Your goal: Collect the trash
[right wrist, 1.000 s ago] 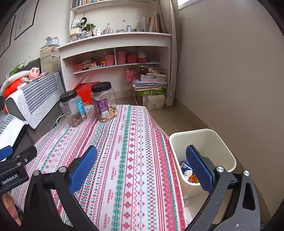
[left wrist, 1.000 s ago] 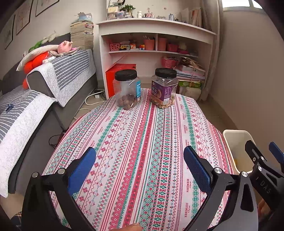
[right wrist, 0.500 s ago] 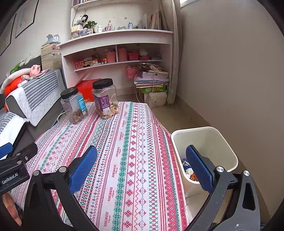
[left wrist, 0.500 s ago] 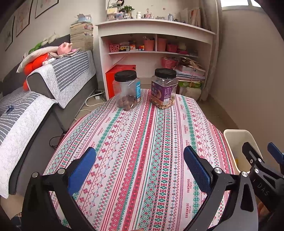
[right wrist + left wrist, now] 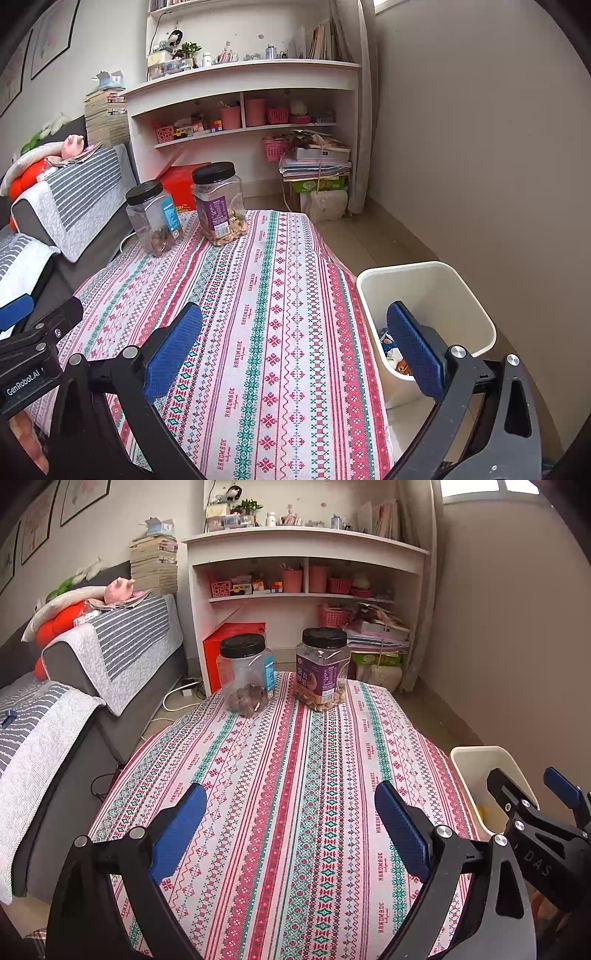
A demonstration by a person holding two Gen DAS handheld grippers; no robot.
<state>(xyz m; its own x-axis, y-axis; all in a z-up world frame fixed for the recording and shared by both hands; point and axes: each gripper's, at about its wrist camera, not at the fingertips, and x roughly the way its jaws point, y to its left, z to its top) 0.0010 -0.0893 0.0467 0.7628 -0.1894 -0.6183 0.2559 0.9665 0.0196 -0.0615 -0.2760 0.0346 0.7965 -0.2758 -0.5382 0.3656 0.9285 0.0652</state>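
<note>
A white trash bin (image 5: 432,291) stands on the floor by the table's right edge, with crumpled wrappers (image 5: 392,355) at its bottom. My right gripper (image 5: 295,317) hangs open over that edge, its right pad above the bin's mouth, nothing between the pads. My left gripper (image 5: 290,801) hovers over the patterned tablecloth (image 5: 295,760); its jaws are closing with nothing between them. In the left wrist view the bin (image 5: 476,755) shows at the right, behind the right gripper (image 5: 528,781). No loose trash shows on the cloth.
Two black-lidded plastic jars stand at the table's far end, one with a blue label (image 5: 245,679) and one with a purple label (image 5: 323,668). A grey sofa (image 5: 110,672) runs along the left. A white shelf unit (image 5: 306,572) stands behind. A wall (image 5: 480,166) is close on the right.
The left gripper's pads have drawn slightly closer together. Both hands stay almost where they were.
</note>
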